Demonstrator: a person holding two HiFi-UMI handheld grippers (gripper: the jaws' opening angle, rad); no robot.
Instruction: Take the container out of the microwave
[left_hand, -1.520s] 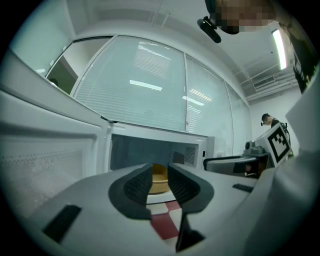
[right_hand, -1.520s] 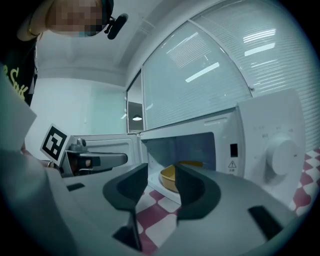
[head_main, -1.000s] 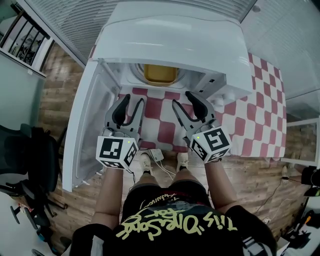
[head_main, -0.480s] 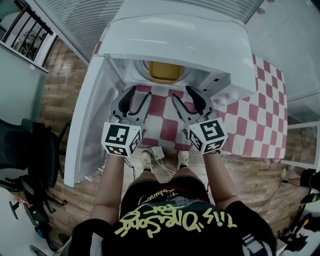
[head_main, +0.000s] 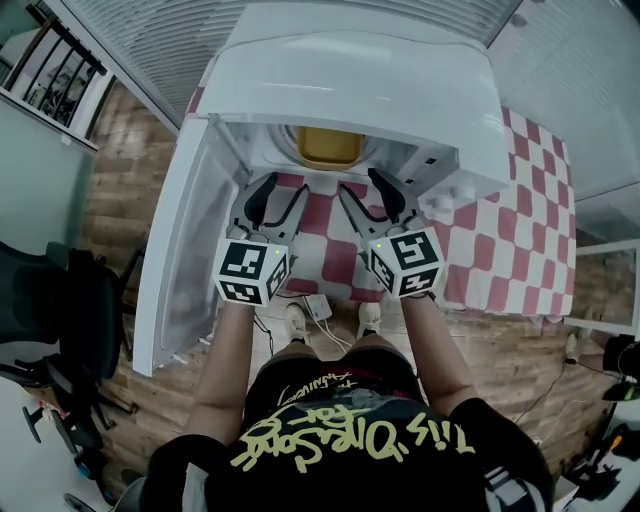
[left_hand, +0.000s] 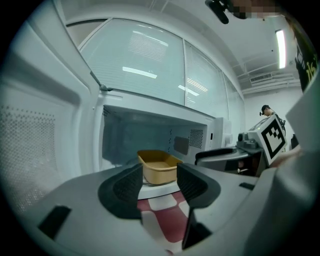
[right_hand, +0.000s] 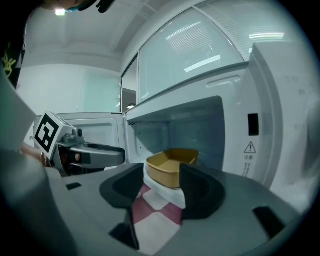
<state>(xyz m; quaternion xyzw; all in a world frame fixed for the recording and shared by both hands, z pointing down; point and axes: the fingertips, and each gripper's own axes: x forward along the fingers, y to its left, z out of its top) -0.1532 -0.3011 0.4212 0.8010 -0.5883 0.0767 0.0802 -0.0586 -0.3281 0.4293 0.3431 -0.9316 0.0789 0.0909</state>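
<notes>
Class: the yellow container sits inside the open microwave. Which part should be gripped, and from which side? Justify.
Probably the left and right rims, coming level through the microwave's open front. The container stands upright and open-topped with thin walls that fingers can straddle; the roof blocks coming from above. The left gripper and right gripper, empty, have just been opening.

One microwave (head_main: 350, 70), one yellow container (head_main: 328, 147), two grippers (head_main: 283, 192) (head_main: 364, 188), one checked cloth (head_main: 500, 240)

Microwave (head_main: 350, 70) on table (head_main: 510, 230), toward its left end. Door (head_main: 185, 260) swung open to the left. Container (head_main: 328, 146) inside the microwave, centred, well back from the opening. Table surface in front and to the right. Chair (head_main: 60, 320) on floor, far left.
</notes>
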